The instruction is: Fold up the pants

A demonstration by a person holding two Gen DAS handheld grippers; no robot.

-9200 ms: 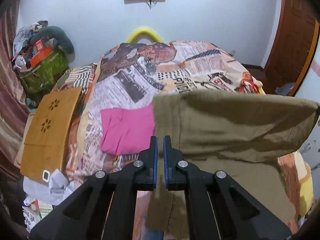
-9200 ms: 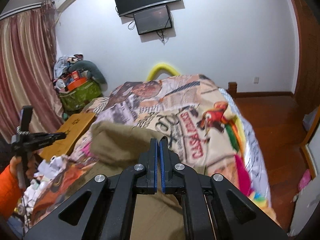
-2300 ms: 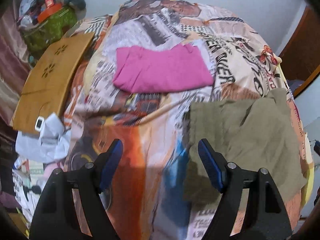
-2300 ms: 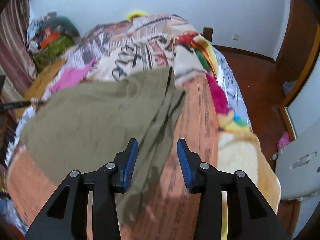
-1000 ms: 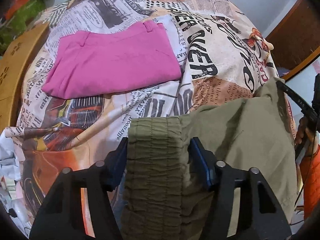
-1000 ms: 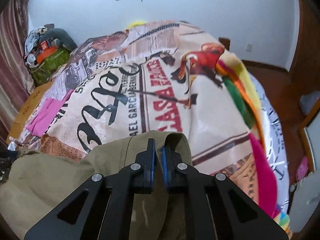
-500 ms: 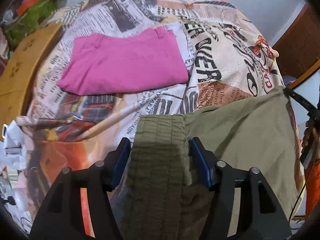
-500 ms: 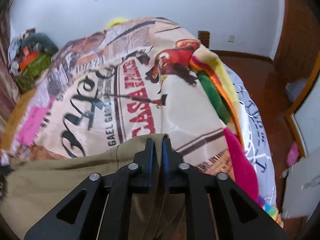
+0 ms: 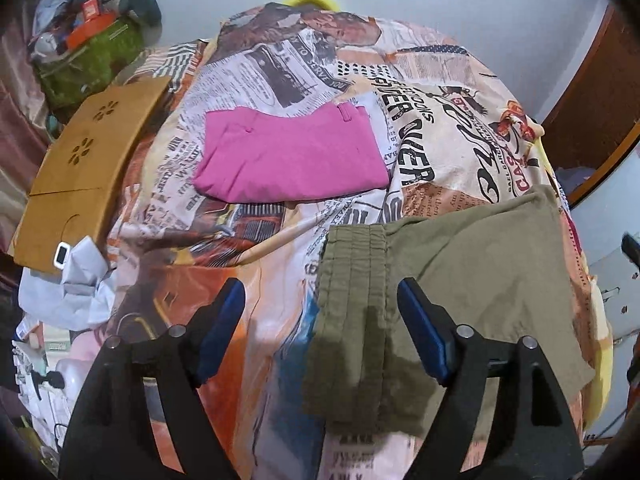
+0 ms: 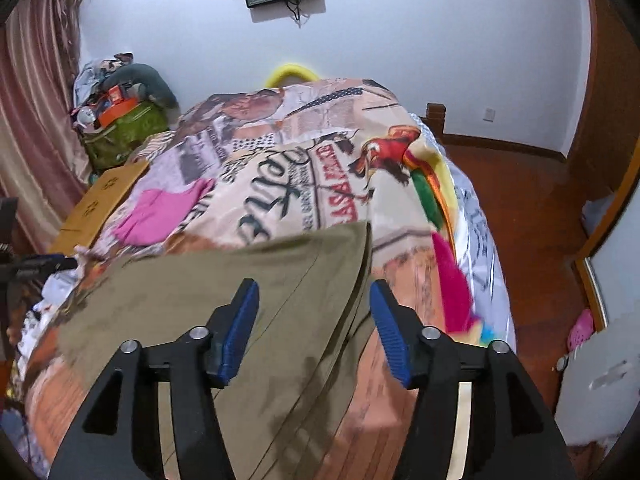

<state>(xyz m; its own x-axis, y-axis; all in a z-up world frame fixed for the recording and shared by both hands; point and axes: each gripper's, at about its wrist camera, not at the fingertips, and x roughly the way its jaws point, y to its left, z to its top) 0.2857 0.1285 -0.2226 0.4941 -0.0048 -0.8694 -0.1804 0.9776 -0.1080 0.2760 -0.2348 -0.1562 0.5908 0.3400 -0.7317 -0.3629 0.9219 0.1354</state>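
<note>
Olive-green pants (image 9: 452,280) lie folded flat on the printed bedspread (image 9: 420,92), elastic waistband (image 9: 352,276) toward the left wrist camera. My left gripper (image 9: 322,320) is open above the waistband, touching nothing. In the right wrist view the same pants (image 10: 224,296) spread across the near part of the bed. My right gripper (image 10: 314,320) is open above their right edge, holding nothing.
Folded pink pants (image 9: 292,156) lie farther up the bed, also in the right wrist view (image 10: 160,212). A wooden board (image 9: 84,164) and crumpled white cloth (image 9: 76,284) sit at the bed's left side. A green bag with clutter (image 10: 120,128) stands by the curtain. Wooden floor (image 10: 532,208) lies right.
Both grippers have let go of the olive pants and opened. The pants have dropped flat onto the bed, and both grippers have pulled back a little above them.
</note>
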